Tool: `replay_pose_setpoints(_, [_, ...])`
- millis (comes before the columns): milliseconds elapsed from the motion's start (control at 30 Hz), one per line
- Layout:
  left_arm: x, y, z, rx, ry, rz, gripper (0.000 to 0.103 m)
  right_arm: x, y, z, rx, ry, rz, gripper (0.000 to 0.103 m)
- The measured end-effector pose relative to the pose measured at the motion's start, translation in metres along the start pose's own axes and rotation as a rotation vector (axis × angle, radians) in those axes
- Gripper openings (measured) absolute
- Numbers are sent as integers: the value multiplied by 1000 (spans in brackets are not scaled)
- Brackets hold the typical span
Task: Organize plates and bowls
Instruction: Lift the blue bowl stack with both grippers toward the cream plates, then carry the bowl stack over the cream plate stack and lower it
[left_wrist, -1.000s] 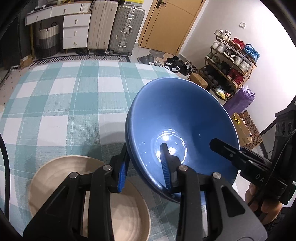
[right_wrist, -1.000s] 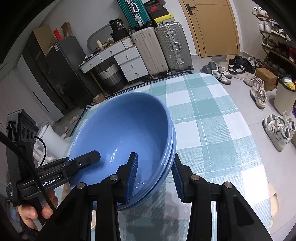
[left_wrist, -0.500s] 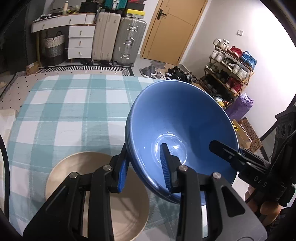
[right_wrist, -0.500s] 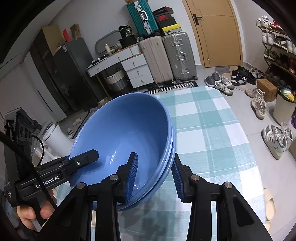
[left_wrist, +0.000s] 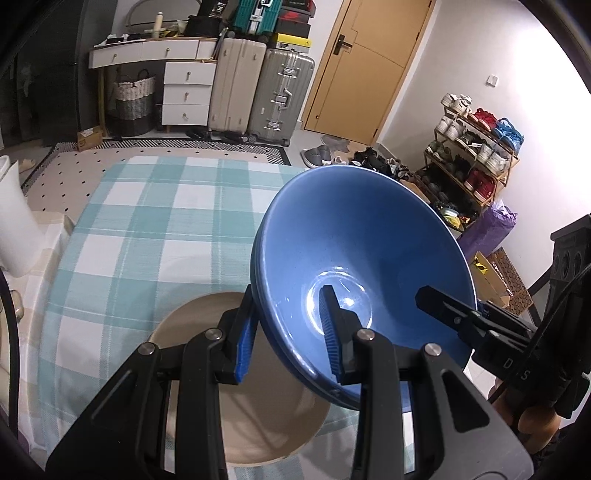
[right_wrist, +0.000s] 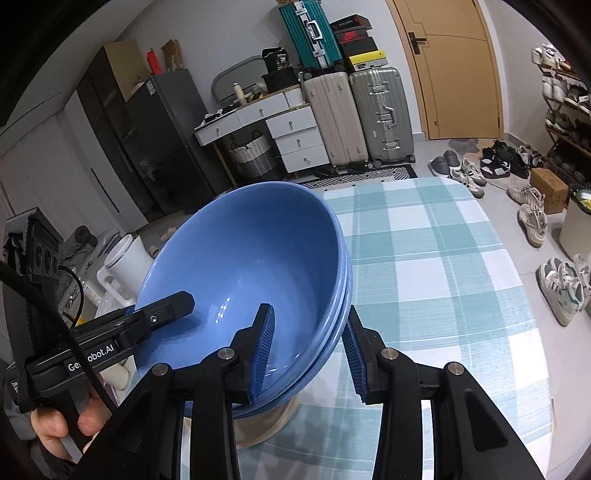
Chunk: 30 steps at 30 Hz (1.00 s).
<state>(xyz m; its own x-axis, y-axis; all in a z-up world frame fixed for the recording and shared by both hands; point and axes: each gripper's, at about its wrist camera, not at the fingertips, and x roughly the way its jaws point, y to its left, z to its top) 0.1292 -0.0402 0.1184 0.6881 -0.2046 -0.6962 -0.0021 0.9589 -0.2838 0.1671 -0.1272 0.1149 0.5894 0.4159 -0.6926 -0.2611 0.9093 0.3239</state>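
Both grippers have lifted the blue bowls (left_wrist: 354, 258) higher since a second ago, so more of the checked tablecloth (left_wrist: 147, 236) shows and the beige plate (left_wrist: 258, 424) looks farther below.

Two blue bowls sit one inside the other; two rims show along the edge. They hang in the air, tipped, above the near part of the table, over the beige plate.

From the left wrist view, the bowls' left rim sits between the blue pads of the left gripper (left_wrist: 290, 334). One pad is inside the bowl and one is outside. From the right wrist view, the bowls' right rim sits the same way in the right gripper (right_wrist: 306, 349).

White letters on the side of the left gripper, seen from the right wrist view, look like "GenRobot.AI", but a cable hides part of them. On the right gripper, seen from the left wrist view, only "D" and "S" can be read.

Each gripper is a little way apart and clamped on the stacked rims. A hand (right_wrist: 55, 424) holds the left gripper's handle.
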Motion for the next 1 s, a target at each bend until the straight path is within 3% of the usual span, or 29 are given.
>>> replay_pose_setpoints(333, [-24,24,-19,-28,-5,25,29,10,25,-10,-22,21,17,38])
replay_pose_setpoints(1000, [1,82,-41,-92,35,71,29,69,50,-31,-52,98,52,38])
